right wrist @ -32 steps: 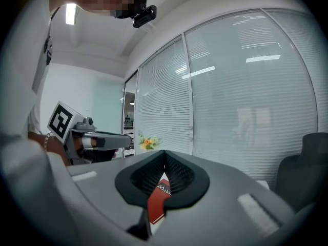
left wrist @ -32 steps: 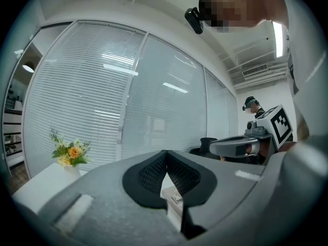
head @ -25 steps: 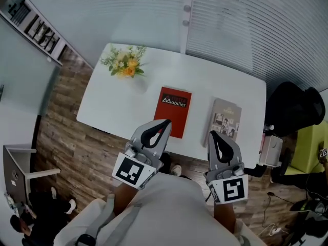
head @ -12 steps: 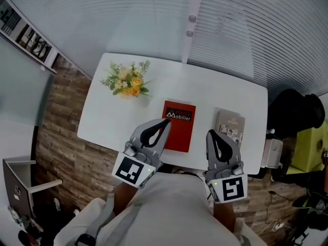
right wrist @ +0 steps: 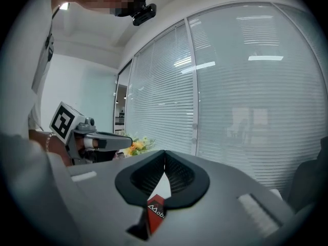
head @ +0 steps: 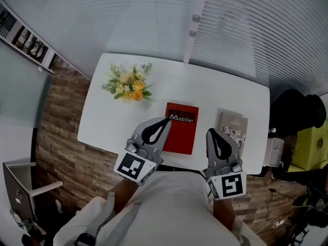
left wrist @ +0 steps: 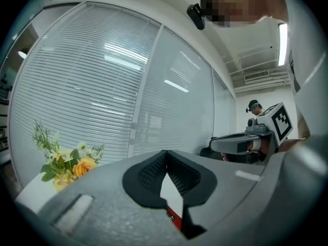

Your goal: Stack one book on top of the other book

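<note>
Looking at the books first: the red book [head: 180, 128] is lying flat near the front edge of the white table [head: 110, 118]. The grey book [head: 233, 129] is lying flat off to its right, also close to the front edge. They're sitting apart with a strip of bare tabletop between them, so nothing is stacked yet. Neither book is being gripped or lifted.

Moving out to the claws, both are hovering around the near edge of the table, pointing roughly level toward the books. The left gripper [head: 166, 120] has its tip by the red book's near left corner. Its jaws are pressed together with nothing between them. The right gripper [head: 210, 132] is sitting in front of the gap between the two books. Its jaws are also closed on nothing. From overhead it's hard to say whether the left tip is actually over the red cover or just short of it, but it isn't looking like contact.

Further back, a bunch of flowers [head: 128, 82] is standing on the far left part of the table, well apart from both books and not in anyone's way.

So I'm calling this the very start. The whole job is waiting: opening a claw, taking one book by an edge, lifting it across and laying it squarely on the other.
</note>
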A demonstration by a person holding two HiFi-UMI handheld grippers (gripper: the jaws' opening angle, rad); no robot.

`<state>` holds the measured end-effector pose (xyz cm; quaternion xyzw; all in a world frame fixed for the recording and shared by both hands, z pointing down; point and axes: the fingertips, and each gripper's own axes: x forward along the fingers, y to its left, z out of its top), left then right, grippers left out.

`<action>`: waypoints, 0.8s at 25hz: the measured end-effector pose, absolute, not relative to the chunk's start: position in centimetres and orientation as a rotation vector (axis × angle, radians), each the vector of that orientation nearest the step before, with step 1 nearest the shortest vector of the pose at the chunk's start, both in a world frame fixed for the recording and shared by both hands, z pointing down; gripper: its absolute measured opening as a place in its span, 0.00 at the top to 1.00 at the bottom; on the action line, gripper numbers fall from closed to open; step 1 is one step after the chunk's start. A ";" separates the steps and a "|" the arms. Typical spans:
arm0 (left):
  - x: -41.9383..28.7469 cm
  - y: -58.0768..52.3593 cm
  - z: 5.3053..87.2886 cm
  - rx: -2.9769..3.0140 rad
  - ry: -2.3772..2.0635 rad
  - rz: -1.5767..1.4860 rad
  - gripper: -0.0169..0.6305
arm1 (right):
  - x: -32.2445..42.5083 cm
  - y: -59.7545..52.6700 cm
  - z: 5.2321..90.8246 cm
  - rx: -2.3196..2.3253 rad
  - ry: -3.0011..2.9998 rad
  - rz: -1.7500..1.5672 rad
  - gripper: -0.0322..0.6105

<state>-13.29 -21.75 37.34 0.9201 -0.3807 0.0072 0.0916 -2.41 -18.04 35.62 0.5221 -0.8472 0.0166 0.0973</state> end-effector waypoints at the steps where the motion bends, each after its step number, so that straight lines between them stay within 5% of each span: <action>1: -13.3 -21.9 37.9 2.727 -1.127 0.029 0.97 | -2.4 -18.1 36.2 1.541 -2.496 0.060 0.94; 20: -14.0 -21.8 53.3 2.500 -1.012 0.319 0.79 | -0.8 -18.0 52.5 1.455 -2.296 0.444 0.76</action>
